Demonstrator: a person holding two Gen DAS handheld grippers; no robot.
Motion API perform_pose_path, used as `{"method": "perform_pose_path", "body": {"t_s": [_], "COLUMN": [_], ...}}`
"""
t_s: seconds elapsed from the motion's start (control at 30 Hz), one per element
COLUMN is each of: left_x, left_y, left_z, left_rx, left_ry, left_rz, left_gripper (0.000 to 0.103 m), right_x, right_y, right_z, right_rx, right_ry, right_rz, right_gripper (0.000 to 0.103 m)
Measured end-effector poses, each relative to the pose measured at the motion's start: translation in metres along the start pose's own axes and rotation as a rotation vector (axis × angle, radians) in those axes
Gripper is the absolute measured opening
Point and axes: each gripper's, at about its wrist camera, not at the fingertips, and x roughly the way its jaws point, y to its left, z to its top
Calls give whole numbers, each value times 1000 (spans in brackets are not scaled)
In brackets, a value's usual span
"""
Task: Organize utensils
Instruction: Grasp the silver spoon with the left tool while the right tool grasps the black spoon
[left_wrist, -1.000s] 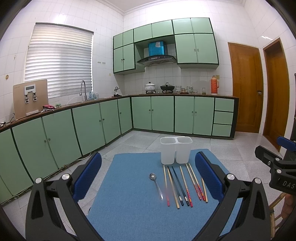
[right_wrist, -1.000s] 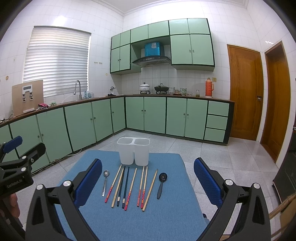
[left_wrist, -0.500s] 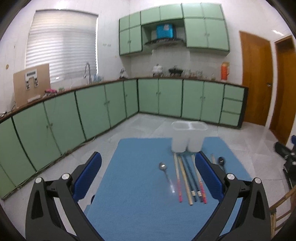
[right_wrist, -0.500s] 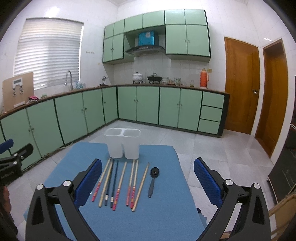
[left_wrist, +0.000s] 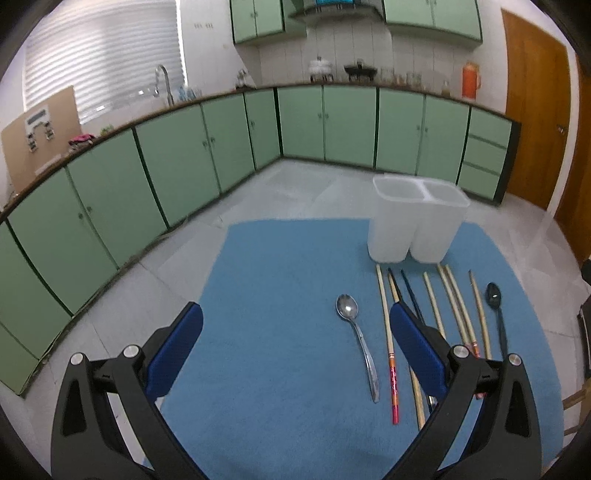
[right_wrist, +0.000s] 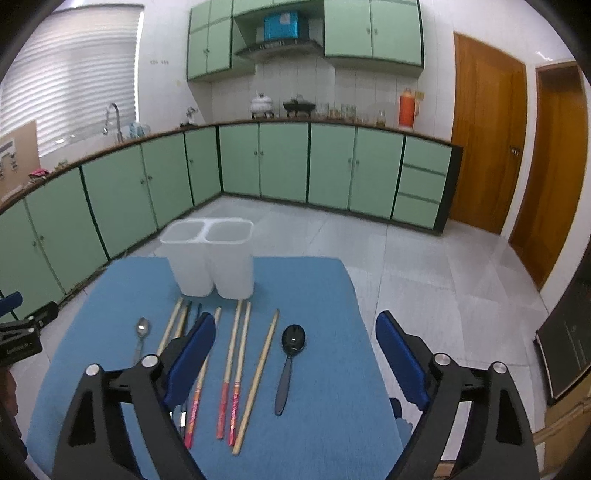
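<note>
Both sets of tongs are spread wide with nothing in them. The left tongs (left_wrist: 295, 341) hang over the blue desk (left_wrist: 277, 258) with the steel spoon (left_wrist: 356, 341) sitting just inside their right blue pad, so my guess is that spoon is the first pick. The right tongs (right_wrist: 295, 360) hover low with the black spoon (right_wrist: 290, 363) lying between the pads, handle pointing back toward the camera, which looks like a lineup for grabbing it along the handle.

Moving outward, the chopsticks (right_wrist: 236, 373) are laid in a loose row between the two spoons, all roughly parallel, tips toward the far side. Some are plain bamboo, some have red patterned ends, and a couple are dark. Spread out flat and mostly apart like that, each one looks easy to pinch singly, though a few pairs lie nearly touching.

Just past the tips stands the white two-compartment holder (right_wrist: 208, 266), upright, both halves open and, as far as I can see, holding nothing. Probably spoons go in one side and chopsticks in the other, but that's a guess. Nothing's been sorted yet.
</note>
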Motion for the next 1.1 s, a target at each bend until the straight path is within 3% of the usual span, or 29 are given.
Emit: {"method": "perform_pose_path", "body": {"t_s": [0.47, 0.73, 0.97, 1.1], "left_x": [113, 141, 158, 168], "left_y": [-23, -29, -38, -41], "left_z": [9, 9, 6, 6], "left_rx": [-5, -11, -10, -20], "left_ry": [224, 271, 317, 348], "left_rz": [-11, -22, -37, -52], "left_gripper": [98, 96, 82, 80], "right_x": [139, 177, 195, 204], "right_y": [-8, -8, -8, -10], "right_z": [-13, -19, -23, -24], "right_rx": [54, 62, 61, 71], "right_ry": [292, 358, 398, 422], "right_rz": [17, 15, 4, -4], "right_gripper": [64, 62, 60, 59]}}
